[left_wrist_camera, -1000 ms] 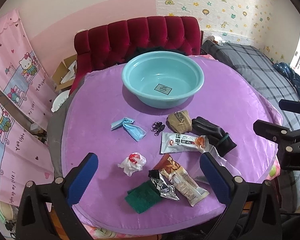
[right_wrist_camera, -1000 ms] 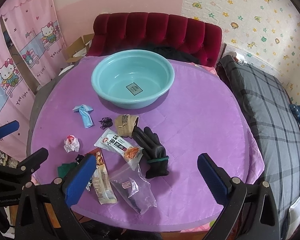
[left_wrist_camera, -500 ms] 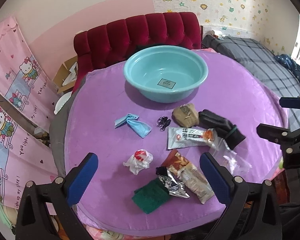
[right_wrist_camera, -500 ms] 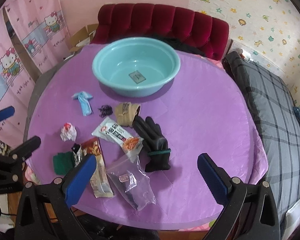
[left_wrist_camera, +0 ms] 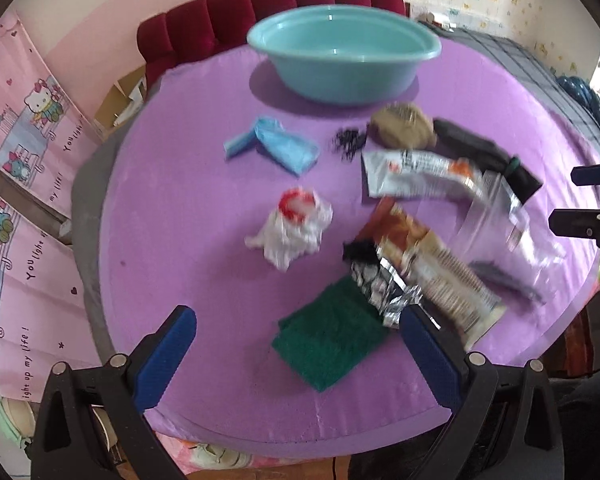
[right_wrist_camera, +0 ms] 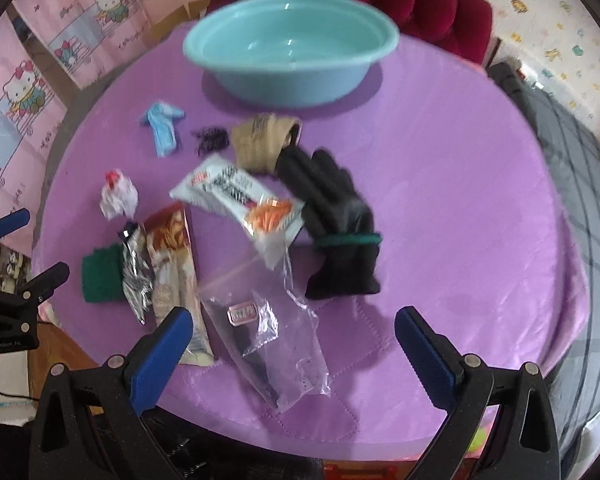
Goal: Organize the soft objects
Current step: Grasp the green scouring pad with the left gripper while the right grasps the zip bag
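Note:
A teal basin [left_wrist_camera: 342, 54] [right_wrist_camera: 290, 64] stands empty at the far side of the round purple table [left_wrist_camera: 188, 216]. In front of it lie a blue cloth [left_wrist_camera: 278, 146] [right_wrist_camera: 162, 128], a tan sock [left_wrist_camera: 402, 126] [right_wrist_camera: 262, 144], a black glove [right_wrist_camera: 332, 220] [left_wrist_camera: 484, 156], a crumpled white bag [left_wrist_camera: 294, 230] [right_wrist_camera: 118, 196], a green scouring pad [left_wrist_camera: 328, 334] [right_wrist_camera: 100, 274], snack wrappers [left_wrist_camera: 420, 174] and a clear zip bag [right_wrist_camera: 272, 332]. My left gripper [left_wrist_camera: 296, 354] is open and empty above the green pad. My right gripper [right_wrist_camera: 296, 350] is open and empty above the clear bag.
A red tufted headboard [left_wrist_camera: 268, 4] stands behind the table. Pink cartoon curtains [left_wrist_camera: 16, 152] hang at the left. A grey plaid bed [right_wrist_camera: 572, 168] lies at the right. A small black tangle [left_wrist_camera: 348, 140] lies by the sock.
Both grippers have moved down and forward toward the table, so the objects look larger. Nothing on the table has moved. Both grippers stay open.

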Demonstrator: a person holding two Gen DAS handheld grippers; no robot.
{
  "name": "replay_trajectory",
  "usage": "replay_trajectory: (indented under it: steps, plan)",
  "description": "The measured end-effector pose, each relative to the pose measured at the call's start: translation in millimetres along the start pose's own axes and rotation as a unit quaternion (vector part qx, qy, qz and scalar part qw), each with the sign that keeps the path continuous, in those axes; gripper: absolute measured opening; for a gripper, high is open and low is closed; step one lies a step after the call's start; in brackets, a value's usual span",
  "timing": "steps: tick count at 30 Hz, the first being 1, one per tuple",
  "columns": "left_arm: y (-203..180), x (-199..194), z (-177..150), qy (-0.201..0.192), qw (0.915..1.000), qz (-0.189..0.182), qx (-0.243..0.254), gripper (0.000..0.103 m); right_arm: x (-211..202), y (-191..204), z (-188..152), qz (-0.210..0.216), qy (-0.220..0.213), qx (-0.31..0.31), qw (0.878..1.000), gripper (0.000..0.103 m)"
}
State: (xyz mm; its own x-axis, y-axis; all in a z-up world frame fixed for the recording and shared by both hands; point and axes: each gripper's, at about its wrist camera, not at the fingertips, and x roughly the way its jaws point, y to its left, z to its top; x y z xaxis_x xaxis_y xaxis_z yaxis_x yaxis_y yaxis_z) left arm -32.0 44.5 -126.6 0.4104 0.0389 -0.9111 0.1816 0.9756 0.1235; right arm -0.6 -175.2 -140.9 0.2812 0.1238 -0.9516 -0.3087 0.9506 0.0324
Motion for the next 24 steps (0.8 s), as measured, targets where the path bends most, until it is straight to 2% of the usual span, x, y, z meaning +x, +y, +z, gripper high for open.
replay_trajectory:
  steps: [4,9,15,18,19,21,23,24]
  plan:
    - [-1.0,19.6,-12.0,0.014,0.9997,-0.001,0.019,0.103,28.6,-0.1,-7.5,0.026,0.029,-0.005,0.999,0.103]
    - [-2.8,44.1,-24.4,0.036,0.9988,-0.005,0.033,0.103,57.1,2.7,-15.2,0.02,0.053,-0.019,0.998,0.103]
    - [-5.1,66.6,-37.7,0.05,0.9973,0.0,0.054,0.103,79.4,1.3,-20.2,0.021,0.06,-0.016,0.998,0.103]
    - [-4.5,69.0,-39.1,0.052,0.9974,-0.013,0.048,0.103,86.9,-2.9,-22.3,0.025,0.062,-0.006,0.998,0.103]
    - [-4.6,68.9,-39.2,0.05,0.9975,-0.015,0.049,0.103,88.3,-5.2,-22.8,0.026,0.061,-0.005,0.998,0.1]
    - [-5.3,70.0,-38.4,0.051,0.9972,-0.017,0.051,0.103,93.4,-7.7,-23.5,0.035,0.062,-0.004,0.997,0.082]
    - [-6.2,72.4,-37.7,0.054,0.997,-0.02,0.052,0.102,97.3,-5.9,-25.0,0.041,0.069,-0.006,0.997,0.06]
    - [-6.0,71.5,-37.2,0.052,0.997,-0.027,0.05,0.093,97.3,-4.1,-25.6,0.042,0.068,-0.01,0.997,0.056]
